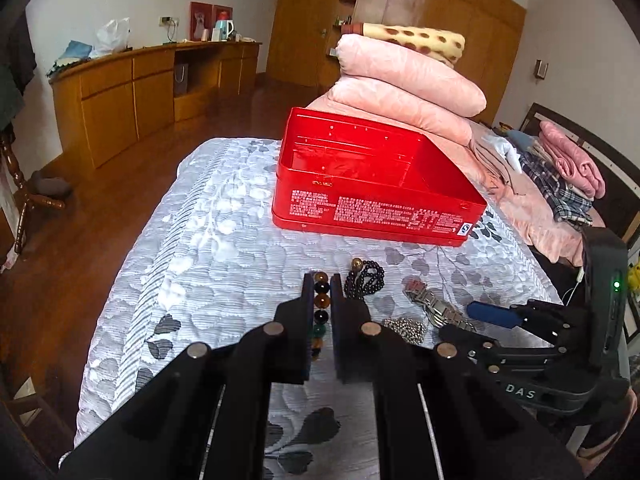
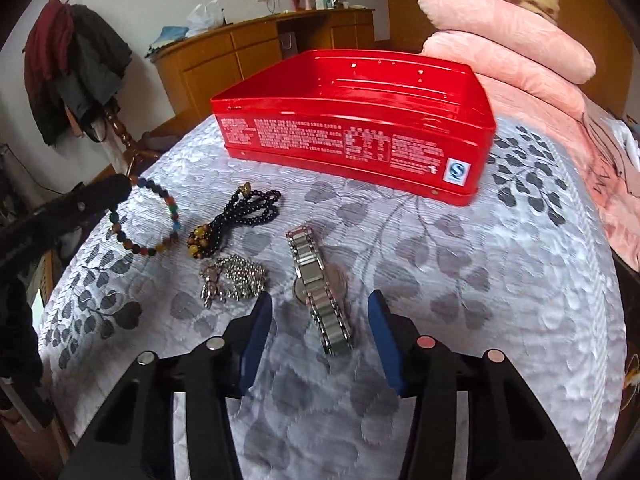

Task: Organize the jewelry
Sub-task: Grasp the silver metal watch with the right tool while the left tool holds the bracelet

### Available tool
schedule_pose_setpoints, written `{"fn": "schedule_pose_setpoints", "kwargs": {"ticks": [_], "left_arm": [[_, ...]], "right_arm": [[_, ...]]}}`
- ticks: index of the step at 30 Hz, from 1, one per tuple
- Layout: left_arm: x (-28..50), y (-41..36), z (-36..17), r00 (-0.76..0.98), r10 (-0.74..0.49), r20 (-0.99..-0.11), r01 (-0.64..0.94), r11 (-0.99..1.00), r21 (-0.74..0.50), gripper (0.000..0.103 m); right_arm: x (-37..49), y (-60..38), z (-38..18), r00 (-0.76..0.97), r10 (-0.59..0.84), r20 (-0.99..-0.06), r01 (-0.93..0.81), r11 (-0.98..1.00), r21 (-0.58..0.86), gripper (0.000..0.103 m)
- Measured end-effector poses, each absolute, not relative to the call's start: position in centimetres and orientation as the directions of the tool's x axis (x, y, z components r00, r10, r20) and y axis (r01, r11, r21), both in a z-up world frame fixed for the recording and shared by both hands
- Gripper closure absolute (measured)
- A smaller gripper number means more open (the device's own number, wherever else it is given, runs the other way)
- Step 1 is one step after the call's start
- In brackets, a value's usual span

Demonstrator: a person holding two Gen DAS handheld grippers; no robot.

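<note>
**Jewelry lot on the bed, with open red tin**

Surface: bedspread, white-grey with a leaf pattern, covering the bed. All items below lie on it or are held just above it.

1. Red tin, rectangular, lid off, interior showing nothing inside in either view. Printed white text on the near wall, a small white label at its right end. Stands at the far side of the jewelry, well apart from the grippers.

2. Multicoloured bead bracelet: large round beads in amber, black, green and blue. Left gripper has its jaws closed tight on one side of the loop; in the right wrist view the rest of the loop hangs slack from the tip over the bedspread.

3. Black bead necklace, small beads, bunched in a loose coil with a cluster of amber beads at its near end. Lies just to the right of the bracelet, nearer the tin than the other pieces.

4. Silver chain, fine links heaped in a small pile, just in front of the black necklace.

5. Silver wristwatch, metal link band, stretched out lengthwise, dial partly under the band. Right gripper straddles it: jaws about half open, blue pads either side of the band, neither pad touching it.

Background: folded pink quilts stacked behind the tin, a spotted blanket on top; wooden cabinet along the far wall.
</note>
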State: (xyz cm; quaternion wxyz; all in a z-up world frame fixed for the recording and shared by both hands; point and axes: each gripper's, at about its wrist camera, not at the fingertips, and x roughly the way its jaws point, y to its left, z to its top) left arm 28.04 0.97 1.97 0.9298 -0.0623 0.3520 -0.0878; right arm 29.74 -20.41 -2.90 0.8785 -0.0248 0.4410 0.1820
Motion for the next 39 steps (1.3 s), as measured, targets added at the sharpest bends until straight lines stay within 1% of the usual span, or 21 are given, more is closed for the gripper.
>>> {"fn": "schedule_pose_setpoints", "kwargs": {"ticks": [6,11,14,22,24,25,33,39], "left_arm": [[28.8,0.5,0.3,0.704,-0.227,-0.673,0.131,0.973,-0.191,0.096],[29.1,-0.4,-0.6,0.686,-0.248,-0.684,0.152,0.968,-0.199,0.096],[29.2,-0.8,-1.0,0.677,-0.254,-0.691,0.159,0.967,-0.199,0.096],[29.1,-1.3,-1.6,0.662,-0.251,-0.707,0.161,0.968,-0.193,0.096],[29.1,-1.3,-1.8,0.659,-0.247,-0.711,0.158,0.969,-0.190,0.096],[29.2,-1.4,-1.8,0.658,-0.242,-0.713,0.155,0.970,-0.186,0.096],[28.9,-1.5,-1.8,0.658,-0.233,-0.716,0.154,0.972,-0.175,0.096],[28.3,-1.8,-1.0,0.668,-0.237,-0.706,0.163,0.972,-0.171,0.096]], "right_arm": [[30.6,-19.7,-3.5,0.546,0.284,-0.788,-0.371,0.925,0.077,0.054],[31.1,-19.9,-3.6,0.539,0.299,-0.788,-0.374,0.923,0.094,0.054],[30.8,-19.7,-3.7,0.551,0.280,-0.786,-0.367,0.927,0.073,0.055],[30.6,-19.8,-3.7,0.568,0.246,-0.785,-0.327,0.943,0.059,0.066],[30.4,-19.6,-3.6,0.575,0.230,-0.785,-0.319,0.947,0.044,0.072],[30.3,-19.5,-3.6,0.578,0.224,-0.785,-0.315,0.948,0.039,0.072],[29.6,-19.9,-3.2,0.578,0.217,-0.787,-0.280,0.958,0.059,0.073],[28.5,-20.3,-1.7,0.597,0.216,-0.773,-0.267,0.962,0.063,0.073]]}}
